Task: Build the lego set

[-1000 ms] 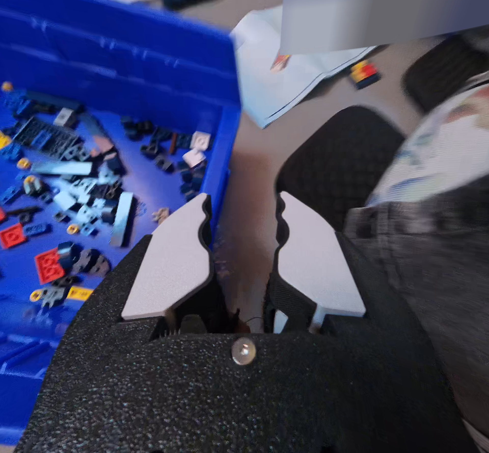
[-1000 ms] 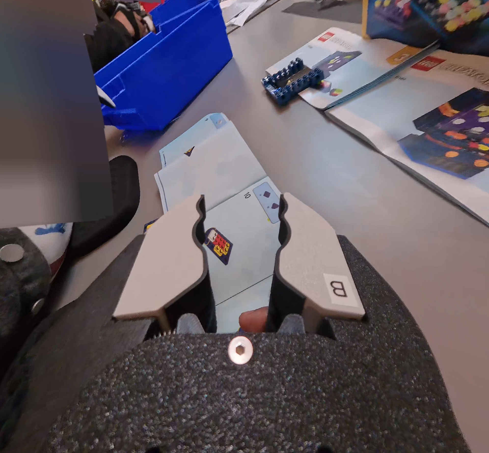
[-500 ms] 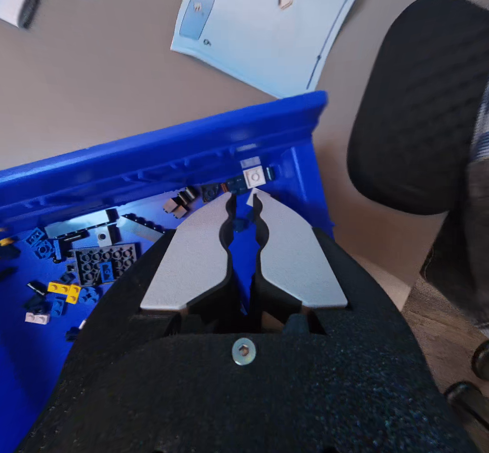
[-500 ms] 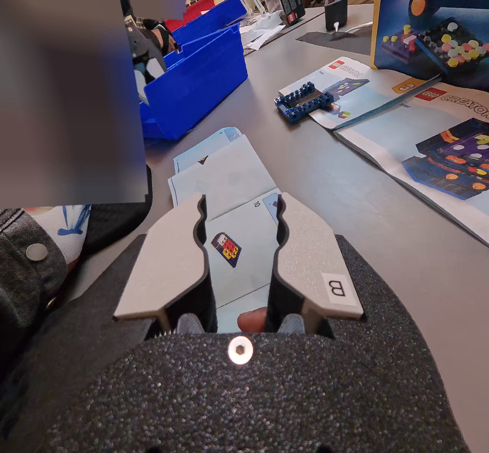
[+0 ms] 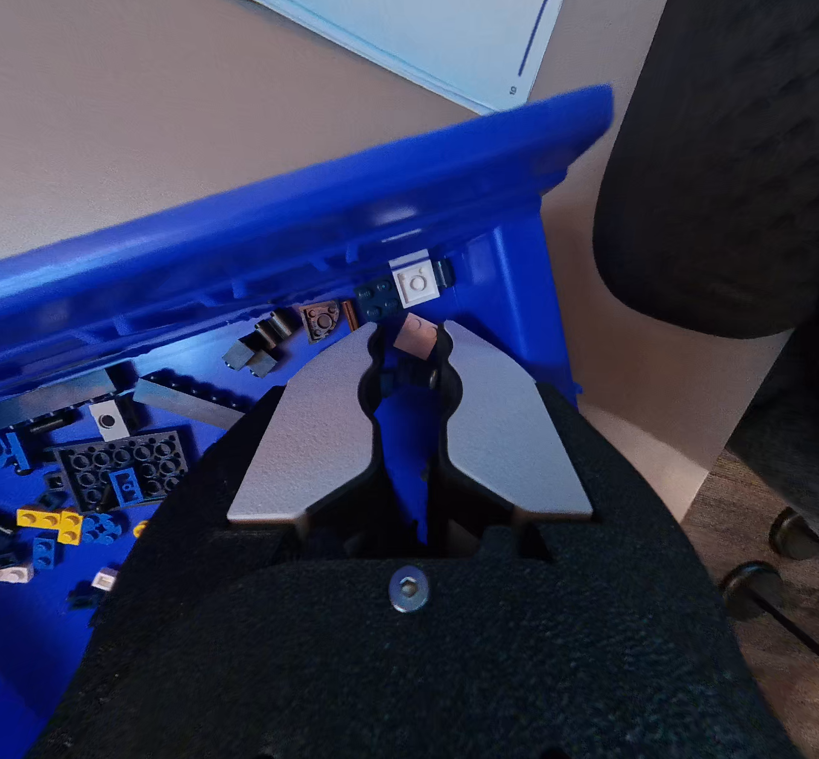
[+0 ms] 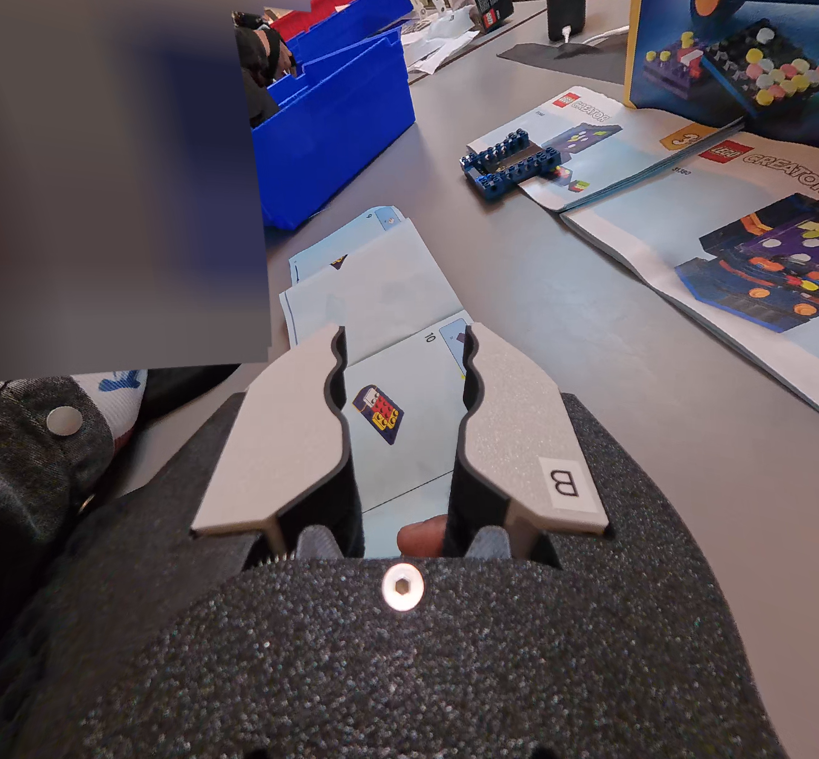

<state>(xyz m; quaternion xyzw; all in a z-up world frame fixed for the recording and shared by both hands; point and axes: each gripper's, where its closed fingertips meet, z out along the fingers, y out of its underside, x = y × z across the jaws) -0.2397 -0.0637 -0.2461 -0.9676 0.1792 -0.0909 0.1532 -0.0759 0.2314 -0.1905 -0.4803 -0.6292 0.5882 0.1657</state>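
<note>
My left gripper [image 5: 410, 330] is inside the blue bin [image 5: 310, 197], near its far right corner. Its jaws stand a little apart. A small tan brick [image 5: 415, 337] lies between the fingertips, against the right pad and with a gap to the left one, so it is not gripped. Just beyond are a white square brick [image 5: 416, 283] and a dark blue plate [image 5: 376, 301]. My right gripper [image 6: 403, 334] is open and empty. It hovers over an open instruction booklet [image 6: 390, 303] on the grey table.
Several loose bricks and a dark grey plate [image 5: 124, 467] lie in the bin. A black chair [image 5: 718, 162] stands to the right of it. In the right wrist view there is a blue brick frame [image 6: 505, 164], more booklets [image 6: 709, 228] and a box [image 6: 727, 29]. The bin [image 6: 337, 139] is at the left. My right fingertips sit around 35 cm from my left ones.
My left gripper swung from beside the bin into its corner. Its jaws narrowed, then widened a little around the tan brick. My right gripper has hardly moved and stayed open.
</note>
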